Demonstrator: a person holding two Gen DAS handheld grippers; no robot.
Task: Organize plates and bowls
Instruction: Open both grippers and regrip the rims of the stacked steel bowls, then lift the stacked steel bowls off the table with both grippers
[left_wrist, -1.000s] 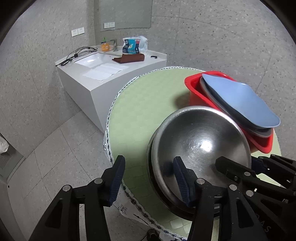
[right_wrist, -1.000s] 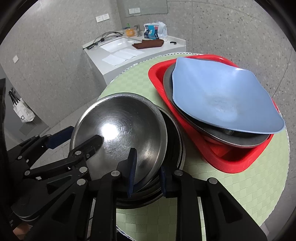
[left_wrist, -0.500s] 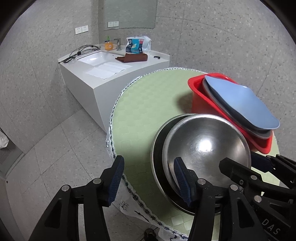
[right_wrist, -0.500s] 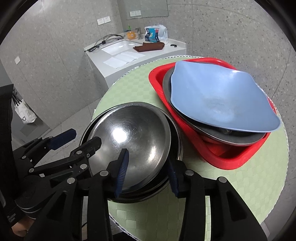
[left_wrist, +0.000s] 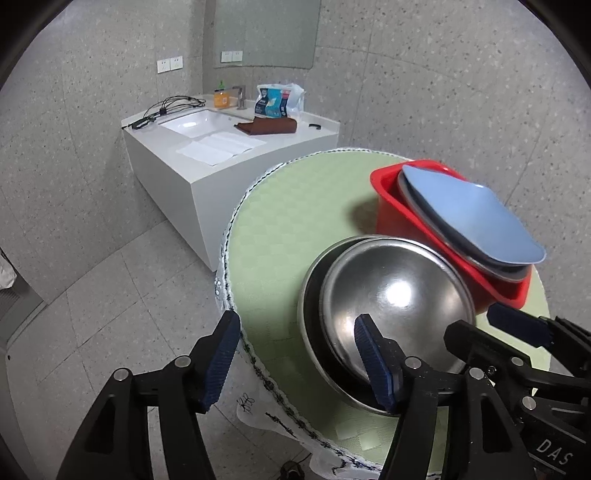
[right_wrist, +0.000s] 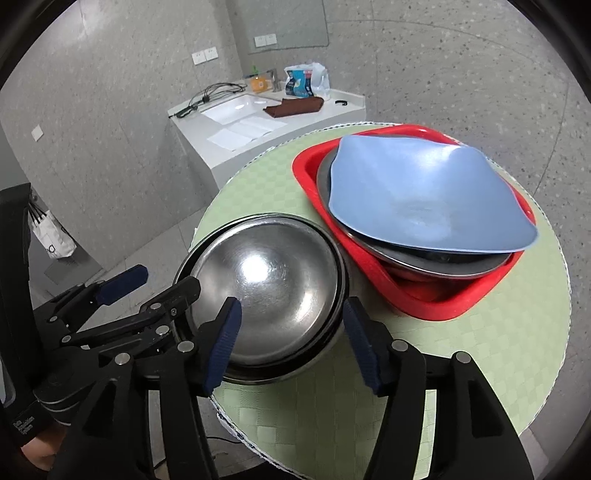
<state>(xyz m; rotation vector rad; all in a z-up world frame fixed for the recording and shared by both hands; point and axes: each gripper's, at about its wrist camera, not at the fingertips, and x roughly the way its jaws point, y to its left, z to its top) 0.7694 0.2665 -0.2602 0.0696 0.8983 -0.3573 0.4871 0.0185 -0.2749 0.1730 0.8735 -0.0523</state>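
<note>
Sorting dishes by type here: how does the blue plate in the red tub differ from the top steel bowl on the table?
The blue plate is matte blue, squarish with wavy edges; the top steel bowl is shiny metal and round. The plate is shallow, the bowl deep. The plate rests tilted on a steel dish in the red tub; the bowl sits nested in other steel bowls on the green table. Both top a stack, ungripped.

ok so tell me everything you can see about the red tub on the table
The red tub looks like glossy plastic, roughly square with rounded corners and a thick rolled rim. It sits on the green round table, on the far side of the steel bowls and close to them. Leaning in it are a grey metal dish and, on top, a blue plate that overhangs its rim. Neither gripper touches it.
</note>
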